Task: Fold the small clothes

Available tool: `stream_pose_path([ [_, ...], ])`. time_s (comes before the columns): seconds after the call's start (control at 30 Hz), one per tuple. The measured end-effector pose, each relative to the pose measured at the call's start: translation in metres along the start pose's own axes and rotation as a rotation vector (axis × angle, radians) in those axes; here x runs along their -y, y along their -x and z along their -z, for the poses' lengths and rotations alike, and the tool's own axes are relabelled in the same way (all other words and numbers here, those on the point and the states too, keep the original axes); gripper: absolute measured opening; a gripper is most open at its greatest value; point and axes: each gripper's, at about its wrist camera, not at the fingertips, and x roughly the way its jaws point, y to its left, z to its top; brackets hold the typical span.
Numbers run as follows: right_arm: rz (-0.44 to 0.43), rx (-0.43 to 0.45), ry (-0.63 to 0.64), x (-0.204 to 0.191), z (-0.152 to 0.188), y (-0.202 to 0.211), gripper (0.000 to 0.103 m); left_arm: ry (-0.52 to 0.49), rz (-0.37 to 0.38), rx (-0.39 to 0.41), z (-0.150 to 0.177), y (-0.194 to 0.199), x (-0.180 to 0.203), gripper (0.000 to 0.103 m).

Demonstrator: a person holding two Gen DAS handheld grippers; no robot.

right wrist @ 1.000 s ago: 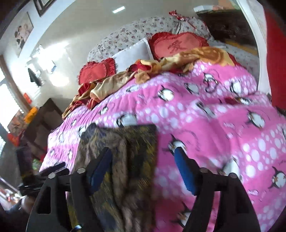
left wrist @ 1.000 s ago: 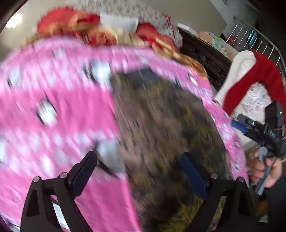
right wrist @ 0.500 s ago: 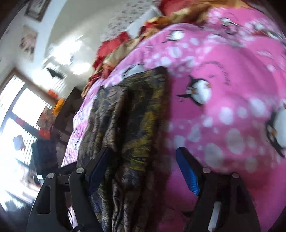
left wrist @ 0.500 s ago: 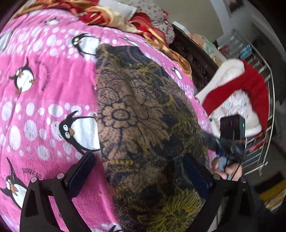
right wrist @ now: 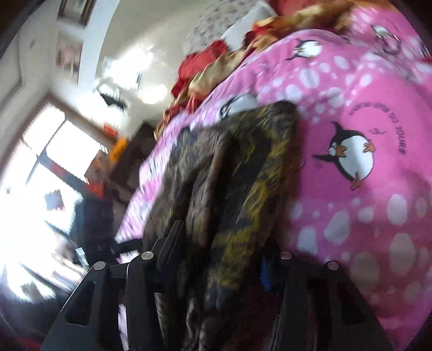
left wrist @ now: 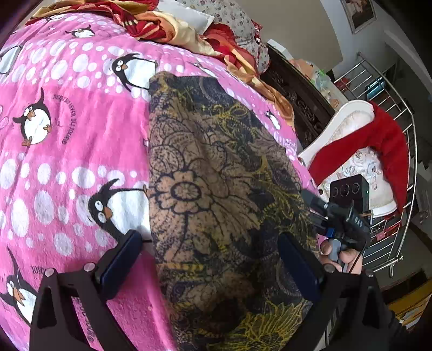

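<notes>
A dark brown and yellow floral garment [left wrist: 216,194] lies flat on the pink penguin blanket [left wrist: 67,140]. My left gripper [left wrist: 208,259] is open just above its near end, one finger over the blanket and one over the cloth. In the left wrist view my right gripper [left wrist: 313,205] sits at the garment's right edge, held by a hand. In the blurred right wrist view the garment [right wrist: 237,167] is bunched between the right gripper's [right wrist: 221,251] fingers, which stand narrowly apart around the cloth.
Red and gold bedding and pillows [left wrist: 167,24] lie at the head of the bed. A dark wooden cabinet [left wrist: 297,89], a white chair with a red cloth [left wrist: 378,140] and a metal rack [left wrist: 399,113] stand to the right of the bed.
My left gripper has steadied over the garment's near end. My right gripper has dropped to the garment's edge and narrowed from wide open around the cloth.
</notes>
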Motion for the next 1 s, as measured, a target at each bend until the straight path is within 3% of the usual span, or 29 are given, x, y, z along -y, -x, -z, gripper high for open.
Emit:
stream_pose_path([
  [0.17,-0.084,0.031,0.021,-0.01,-0.005,0.002,0.078,-0.036,-0.028,0.007,-0.002,-0.005,0.002,0.102],
  [0.27,-0.002,-0.006,0.077,-0.022,-0.011,-0.007,0.08,-0.094,-0.064,0.011,0.001,-0.01,0.01,0.102],
  [0.37,0.075,-0.032,0.167,-0.032,-0.013,-0.013,0.072,-0.113,-0.081,0.01,0.002,-0.012,0.013,0.102],
  [0.5,0.132,-0.032,0.153,-0.024,-0.016,-0.012,0.042,-0.062,-0.043,0.015,-0.005,-0.011,0.007,0.098],
  [0.53,0.134,-0.031,0.155,-0.023,-0.015,-0.012,0.04,-0.049,-0.035,0.024,-0.007,-0.01,0.005,0.082],
  [0.57,0.147,-0.029,0.171,-0.023,-0.014,-0.013,0.037,-0.031,-0.036,0.033,-0.008,-0.01,0.001,0.053],
  [0.67,0.192,-0.024,0.202,-0.023,-0.002,-0.011,0.029,0.036,-0.004,0.05,-0.008,-0.007,-0.012,0.027],
  [0.87,0.2,-0.006,0.103,-0.027,0.002,-0.008,0.026,-0.026,-0.005,0.11,-0.006,0.022,-0.006,0.02],
  [1.0,0.171,-0.042,0.077,-0.044,-0.002,-0.03,0.025,-0.025,-0.013,0.119,-0.015,0.05,-0.03,0.02],
])
